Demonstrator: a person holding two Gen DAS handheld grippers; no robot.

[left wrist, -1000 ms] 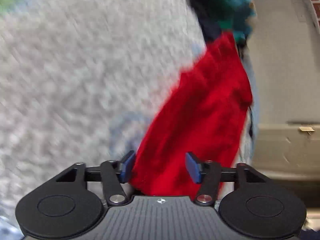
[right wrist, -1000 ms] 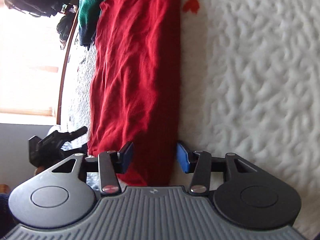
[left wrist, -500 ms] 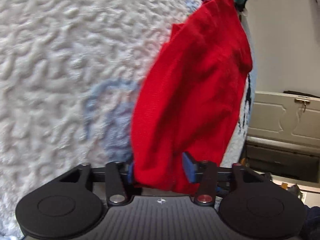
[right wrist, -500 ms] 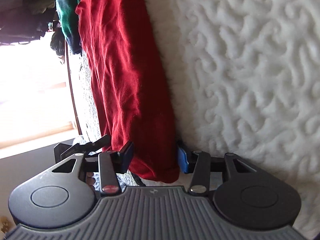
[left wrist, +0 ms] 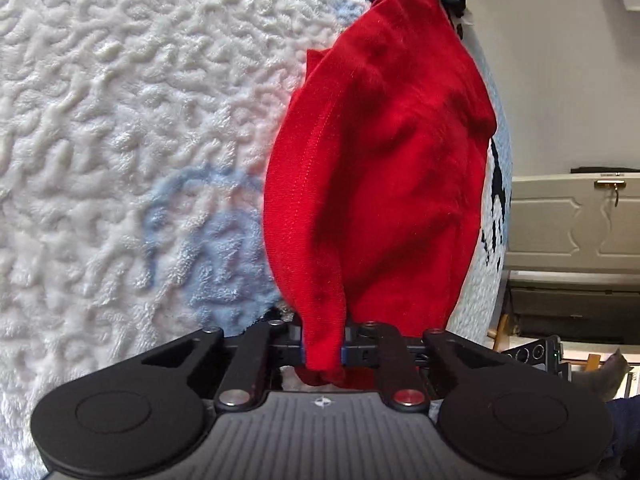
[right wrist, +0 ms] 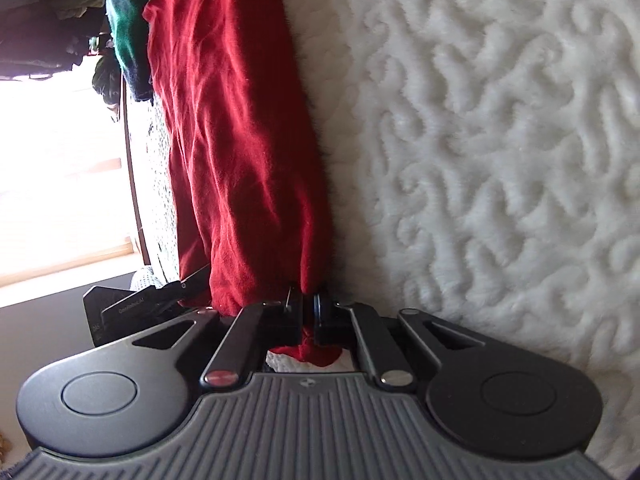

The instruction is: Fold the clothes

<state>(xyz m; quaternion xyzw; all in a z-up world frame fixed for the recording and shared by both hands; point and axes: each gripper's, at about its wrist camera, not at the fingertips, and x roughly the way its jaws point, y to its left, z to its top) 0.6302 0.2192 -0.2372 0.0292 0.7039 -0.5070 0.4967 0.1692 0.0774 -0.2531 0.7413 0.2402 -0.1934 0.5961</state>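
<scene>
Red garment point(left wrist: 380, 168) pinched at two points over the white fleece blanket point(left wrist: 120, 120).

The left gripper point(left wrist: 323, 354) is closing, its pads already bunching a hemmed edge; the right gripper point(right wrist: 308, 316) is clamped on another edge of the cloth. This looks like the grasp before a fold. Next, both ends must lift and travel together, keeping the cloth taut. Other clothes point(right wrist: 128, 32) are heaped beyond, too dim to identify.

Left gripper point(left wrist: 323, 354) closing, pinching red garment point(left wrist: 380, 168) over white blanket point(left wrist: 120, 120).
</scene>
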